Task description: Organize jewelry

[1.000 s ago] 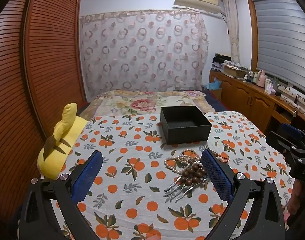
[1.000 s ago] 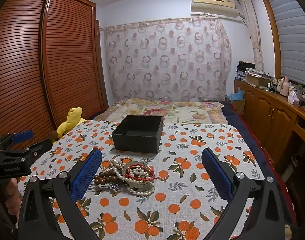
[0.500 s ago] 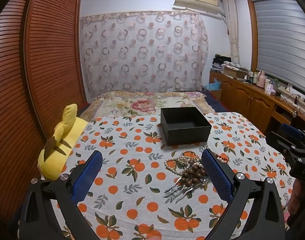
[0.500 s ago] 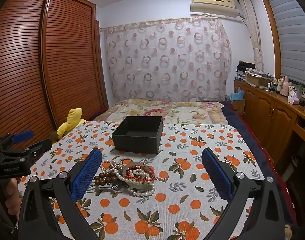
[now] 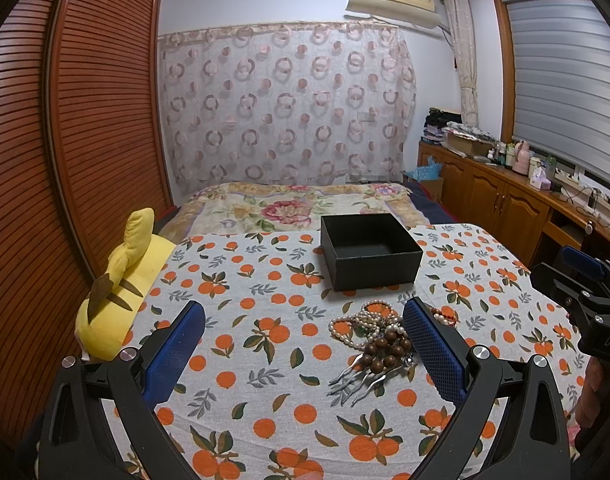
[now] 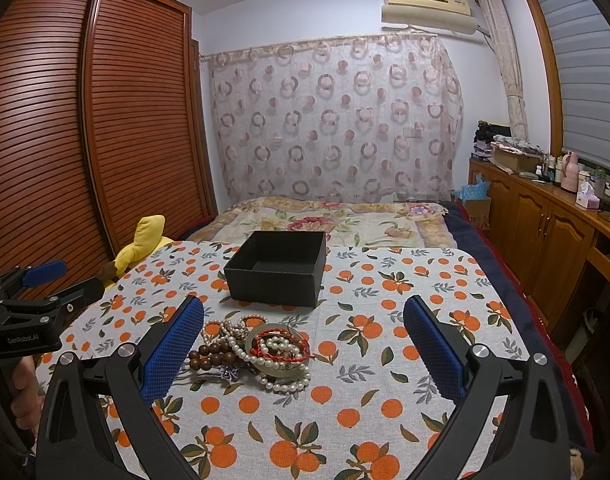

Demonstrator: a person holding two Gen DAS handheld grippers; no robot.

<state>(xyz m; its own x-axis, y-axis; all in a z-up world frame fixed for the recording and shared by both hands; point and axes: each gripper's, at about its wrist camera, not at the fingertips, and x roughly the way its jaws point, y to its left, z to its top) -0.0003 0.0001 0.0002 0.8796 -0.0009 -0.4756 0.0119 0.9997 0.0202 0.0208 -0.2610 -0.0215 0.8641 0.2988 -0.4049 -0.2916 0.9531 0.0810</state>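
A pile of jewelry (image 6: 261, 346) lies on the orange-print tablecloth: pearl strands, a brown wooden bead bracelet (image 6: 213, 354), a red cord bracelet (image 6: 281, 346) and a pale bangle. From the left wrist view the same pile (image 5: 379, 334) shows a silver hair comb (image 5: 355, 380) at its near side. Behind it stands an open black box (image 6: 277, 268), also visible as the black box (image 5: 369, 250), with nothing inside. My left gripper (image 5: 305, 344) is open, the pile by its right finger. My right gripper (image 6: 305, 344) is open, the pile by its left finger.
A yellow plush toy (image 5: 121, 288) lies at the table's left edge, against the slatted wardrobe (image 5: 65, 140). A bed with a floral cover (image 6: 337, 220) sits beyond the table. Wooden cabinets (image 6: 545, 224) with bottles run along the right wall.
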